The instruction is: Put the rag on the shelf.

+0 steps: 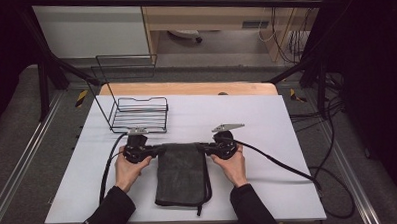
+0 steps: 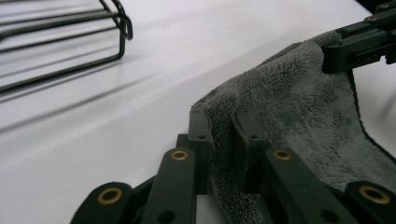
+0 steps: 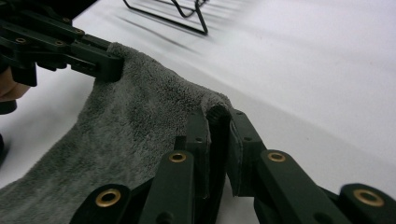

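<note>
White covering spreads over the table [image 1: 267,119], and on it, near the person's edge, lies a folded grey towel [image 1: 181,175]. Its far corners are pinched: the left tool [image 2: 222,140] is pressed together on one corner, the right tool [image 3: 218,135] on the other, with the far edge lifted slightly between them. A wire basket [image 1: 139,114] stands just beyond, to the left. Uneven pulling could likely slip the plush cloth from one tool or unfold it.

No readable text, label, brand, number or sign on anything in view.
</note>
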